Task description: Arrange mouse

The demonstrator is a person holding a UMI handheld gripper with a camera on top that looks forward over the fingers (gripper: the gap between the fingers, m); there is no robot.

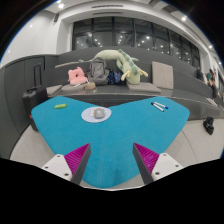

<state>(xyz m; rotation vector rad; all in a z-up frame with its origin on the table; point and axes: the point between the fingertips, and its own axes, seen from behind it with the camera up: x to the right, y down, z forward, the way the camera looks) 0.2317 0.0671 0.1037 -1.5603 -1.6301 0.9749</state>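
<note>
A grey mouse (97, 113) rests on a round white pad (96, 115) near the far middle of a teal mat (110, 140) that covers the table. My gripper (112, 158) is well short of the mouse, above the near part of the mat. Its two fingers with magenta pads (75, 157) stand wide apart with nothing between them. The mouse lies beyond the fingers, slightly left of the middle.
A small green object (60, 105) lies at the mat's far left and a blue pen-like object (159, 104) at its far right. Behind the mat a dark bench (150, 90) carries plush toys: a pink one (76, 75) and a pale green one (125, 65).
</note>
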